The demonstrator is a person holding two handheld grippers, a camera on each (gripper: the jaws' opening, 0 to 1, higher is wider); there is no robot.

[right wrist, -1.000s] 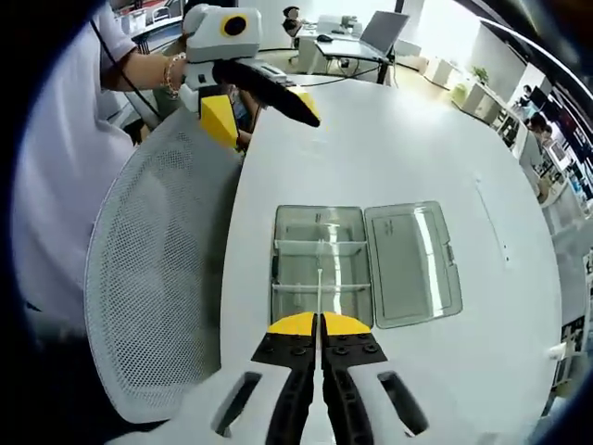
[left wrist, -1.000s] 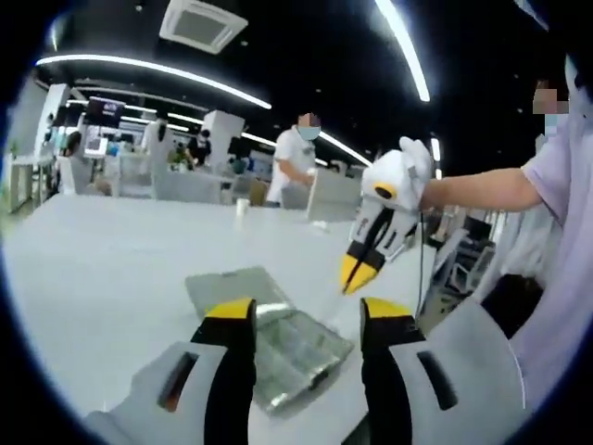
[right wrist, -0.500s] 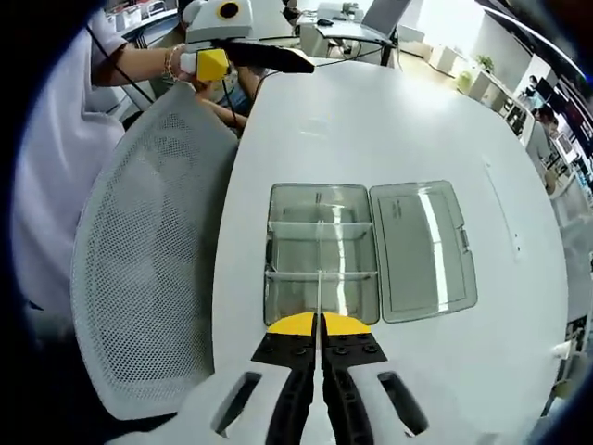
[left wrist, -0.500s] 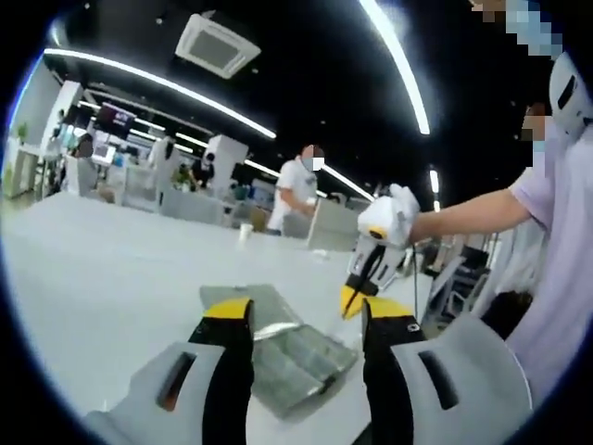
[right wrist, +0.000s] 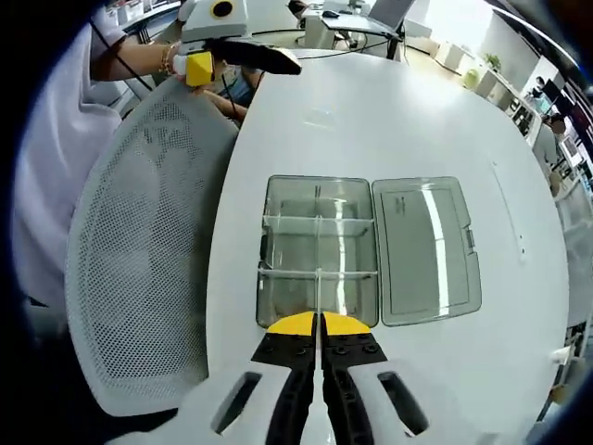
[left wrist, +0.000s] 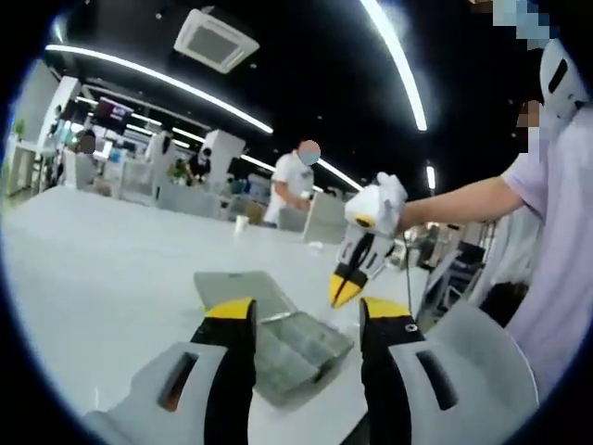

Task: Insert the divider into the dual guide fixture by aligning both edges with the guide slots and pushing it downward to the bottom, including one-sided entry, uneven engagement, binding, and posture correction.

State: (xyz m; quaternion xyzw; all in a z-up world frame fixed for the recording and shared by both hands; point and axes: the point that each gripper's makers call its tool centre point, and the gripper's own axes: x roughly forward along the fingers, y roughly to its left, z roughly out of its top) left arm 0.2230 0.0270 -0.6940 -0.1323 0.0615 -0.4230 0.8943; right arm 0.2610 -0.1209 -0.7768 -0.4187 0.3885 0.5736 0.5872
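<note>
Right gripper (right wrist: 320,322) is sitting closer over clear box (right wrist: 320,250) at frame centre, jaws pinching thin divider (right wrist: 319,292) w/ edge inside box. Left gripper (left wrist: 306,311) hovering, jaws apart, above white counter (right wrist: 371,120).

You're working over a white desk (right wrist: 389,111). Lying flat on it is a clear plastic box (right wrist: 320,252), its hinged lid (right wrist: 424,250) folded open beside the tray and also resting on the desk. A small pale object (right wrist: 559,355), perhaps a cup, sits near the far edge.
</note>
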